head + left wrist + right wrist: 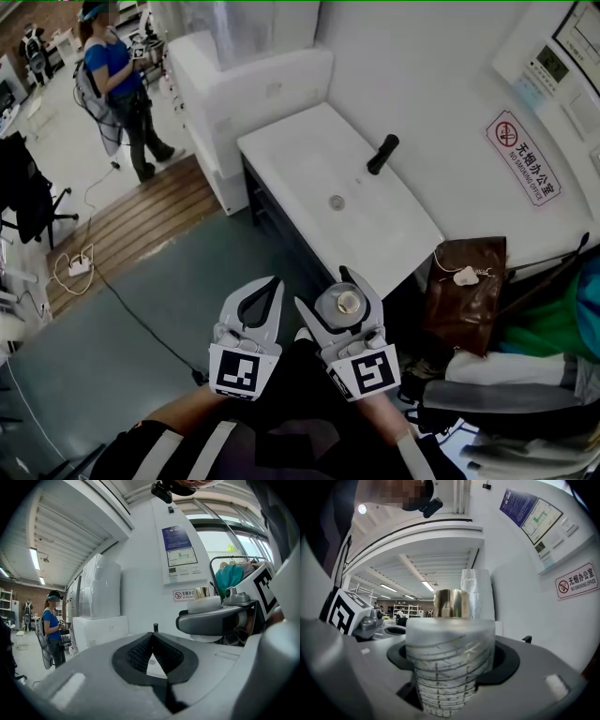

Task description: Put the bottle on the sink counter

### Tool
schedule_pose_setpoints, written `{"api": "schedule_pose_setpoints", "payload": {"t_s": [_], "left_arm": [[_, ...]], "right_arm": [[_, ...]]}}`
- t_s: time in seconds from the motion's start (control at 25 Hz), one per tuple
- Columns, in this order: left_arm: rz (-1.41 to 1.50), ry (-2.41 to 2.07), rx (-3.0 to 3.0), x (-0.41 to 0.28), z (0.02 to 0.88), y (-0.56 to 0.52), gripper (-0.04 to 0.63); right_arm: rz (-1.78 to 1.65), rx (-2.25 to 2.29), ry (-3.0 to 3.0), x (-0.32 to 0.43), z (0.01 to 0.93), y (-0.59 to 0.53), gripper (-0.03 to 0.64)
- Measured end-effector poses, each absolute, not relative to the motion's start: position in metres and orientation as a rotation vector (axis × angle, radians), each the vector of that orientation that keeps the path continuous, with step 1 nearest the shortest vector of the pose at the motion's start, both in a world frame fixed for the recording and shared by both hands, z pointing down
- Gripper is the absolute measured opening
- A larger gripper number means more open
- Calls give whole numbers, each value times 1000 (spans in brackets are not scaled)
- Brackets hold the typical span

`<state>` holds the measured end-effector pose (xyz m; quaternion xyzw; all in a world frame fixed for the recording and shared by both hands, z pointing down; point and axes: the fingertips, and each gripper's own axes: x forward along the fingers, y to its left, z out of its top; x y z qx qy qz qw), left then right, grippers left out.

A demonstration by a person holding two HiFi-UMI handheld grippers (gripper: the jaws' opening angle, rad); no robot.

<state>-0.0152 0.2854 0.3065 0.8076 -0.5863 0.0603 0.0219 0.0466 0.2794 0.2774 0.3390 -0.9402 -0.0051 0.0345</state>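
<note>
We clamped the bottle [343,302] in our right gripper [328,287]. Our left gripper [274,281], at its nine o'clock, was pinched closed, empty. The sink counter [300,155] lay at twelve o'clock.

A person in a blue top [112,70] stands far off at upper left, beyond a strip of wooden flooring [141,220]. A white power strip [75,267] lies on the floor nearby. A red no-smoking sign [522,157] hangs on the white wall. Below it sits a brown bag [466,286], beside teal clothing [553,328].
</note>
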Motion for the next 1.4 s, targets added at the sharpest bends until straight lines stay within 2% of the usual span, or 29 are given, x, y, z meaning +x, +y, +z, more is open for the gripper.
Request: {"api": "schedule_pose_setpoints", "payload": {"t_s": [0.88, 1.4], "left_arm": [[284, -1888, 2398, -45, 323, 171, 0], [357, -1885, 2369, -35, 326, 93, 0]], "right_arm": [[53, 974, -2920, 28, 307, 161, 339], [166, 982, -2963, 28, 311, 80, 339]]}}
